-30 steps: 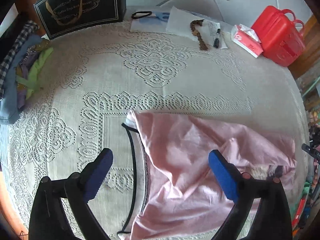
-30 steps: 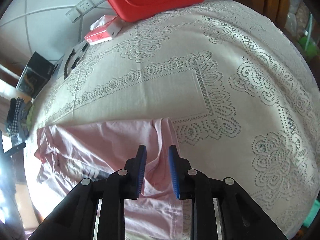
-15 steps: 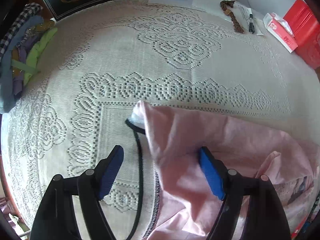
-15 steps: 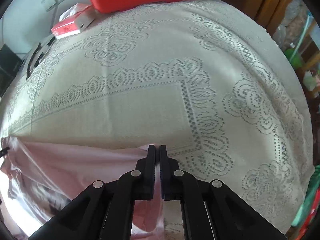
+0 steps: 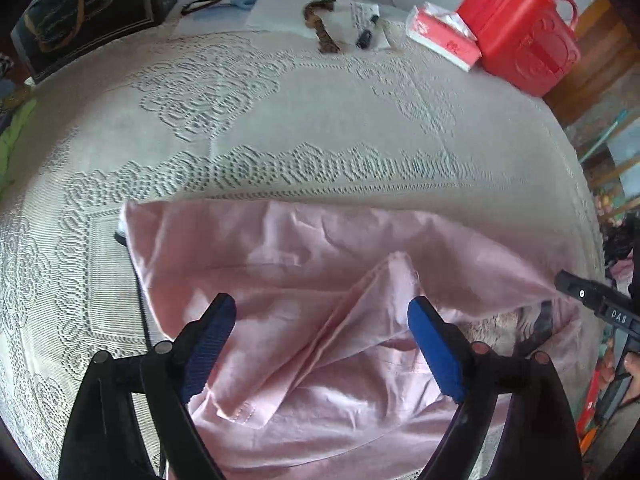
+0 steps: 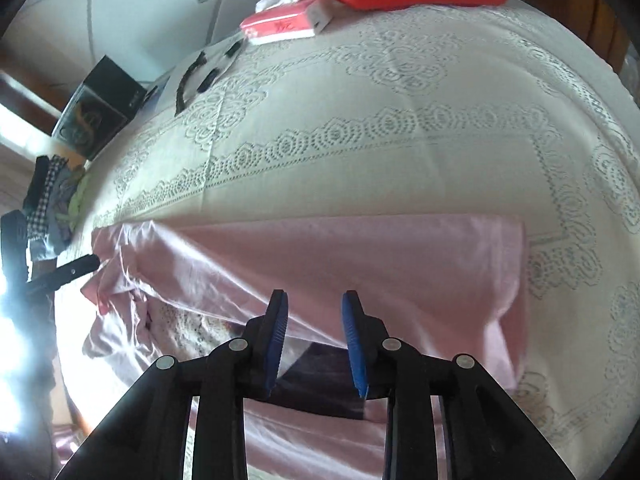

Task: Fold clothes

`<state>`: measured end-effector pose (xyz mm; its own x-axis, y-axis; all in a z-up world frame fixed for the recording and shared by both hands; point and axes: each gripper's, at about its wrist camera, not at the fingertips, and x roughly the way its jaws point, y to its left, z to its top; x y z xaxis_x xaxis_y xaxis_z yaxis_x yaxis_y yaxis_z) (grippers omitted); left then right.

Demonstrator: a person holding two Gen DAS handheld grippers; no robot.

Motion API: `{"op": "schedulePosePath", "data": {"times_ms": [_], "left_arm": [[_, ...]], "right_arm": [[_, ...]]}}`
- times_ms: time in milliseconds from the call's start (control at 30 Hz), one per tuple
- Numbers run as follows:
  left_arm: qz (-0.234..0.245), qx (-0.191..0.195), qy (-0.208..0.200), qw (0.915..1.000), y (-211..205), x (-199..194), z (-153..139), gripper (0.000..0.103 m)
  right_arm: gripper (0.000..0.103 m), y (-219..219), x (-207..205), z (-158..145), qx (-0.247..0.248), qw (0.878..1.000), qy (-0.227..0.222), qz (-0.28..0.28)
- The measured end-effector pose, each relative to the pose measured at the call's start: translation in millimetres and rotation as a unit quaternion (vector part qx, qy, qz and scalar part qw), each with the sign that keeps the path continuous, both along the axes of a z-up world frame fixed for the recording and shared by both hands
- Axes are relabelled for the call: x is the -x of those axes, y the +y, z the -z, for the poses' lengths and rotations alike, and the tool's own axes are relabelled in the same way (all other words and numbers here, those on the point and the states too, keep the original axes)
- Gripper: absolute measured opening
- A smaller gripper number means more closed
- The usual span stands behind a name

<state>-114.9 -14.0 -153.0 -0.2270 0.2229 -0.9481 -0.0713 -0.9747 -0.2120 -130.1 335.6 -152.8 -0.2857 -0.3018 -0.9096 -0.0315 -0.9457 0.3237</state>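
- right gripper (image 6: 314, 322) has just let go, jaws parted over the pink garment (image 6: 360, 264), pinching nothing
- left gripper (image 5: 320, 316) spread wide above it
- top half now folded over on the lace tablecloth (image 5: 320, 120), so first fold looks done

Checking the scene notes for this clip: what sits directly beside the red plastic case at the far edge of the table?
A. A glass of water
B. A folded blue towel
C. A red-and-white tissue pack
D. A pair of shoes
C: in the left wrist view the red-and-white tissue pack lies right next to the red plastic case on the lace tablecloth.
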Motion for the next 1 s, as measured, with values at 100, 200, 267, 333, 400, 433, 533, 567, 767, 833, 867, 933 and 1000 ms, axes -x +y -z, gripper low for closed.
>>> {"op": "schedulePosePath", "data": {"times_ms": [100,200,267,333,400,433,533,567,767,833,867,933,1000], "left_arm": [[0.053,0.021,-0.032,0.9979,18,-25,12,0.083],[0.08,0.052,-0.045,0.9944,18,-56,13,0.083],[0.065,0.057,-0.035,0.9956,6,-70,4,0.083],[0.026,0.071,-0.004,0.9972,-13,-76,-11,0.084],[-0.024,0.092,0.033,0.9949,-33,-75,-24,0.092],[-0.051,0.099,0.047,0.9926,-42,-72,-27,0.097],[-0.099,0.07,0.049,0.9915,-60,-60,-21,0.098],[-0.108,0.06,0.046,0.9912,-61,-57,-17,0.097],[-0.1,0.046,0.004,0.9939,-49,-45,16,0.032],[-0.091,0.061,0.008,0.9939,-50,-40,16,0.02],[-0.089,0.057,0.002,0.9944,-50,-39,17,0.018],[-0.087,0.054,0.0,0.9947,-50,-40,19,0.017],[-0.084,0.056,-0.004,0.9949,-51,-45,18,0.017]], "right_arm": [[0.018,-16,-4,21,-0.023,0.999,-0.029,-0.024],[0.014,-13,-14,21,-0.039,0.998,-0.042,-0.035],[0.014,-13,-22,15,-0.058,0.996,-0.048,-0.05],[0.015,-18,-29,2,-0.045,0.996,-0.033,-0.064],[0.024,-28,-30,-13,-0.012,0.998,-0.007,-0.069],[0.03,-37,-28,-20,0.003,0.998,0.01,-0.069],[0.03,-68,-15,-29,0.042,0.995,0.038,-0.082],[0.03,-80,-9,-27,0.054,0.994,0.04,-0.087],[0.03,-148,23,-8,0.078,0.989,0.028,-0.126],[0.03,-167,33,-3,0.073,0.988,0.031,-0.134],[0.03,-176,37,1,0.069,0.988,0.034,-0.137],[0.027,-190,42,12,0.072,0.985,0.022,-0.156],[0.004,-201,39,19,0.09,0.977,0.002,-0.193]]}}
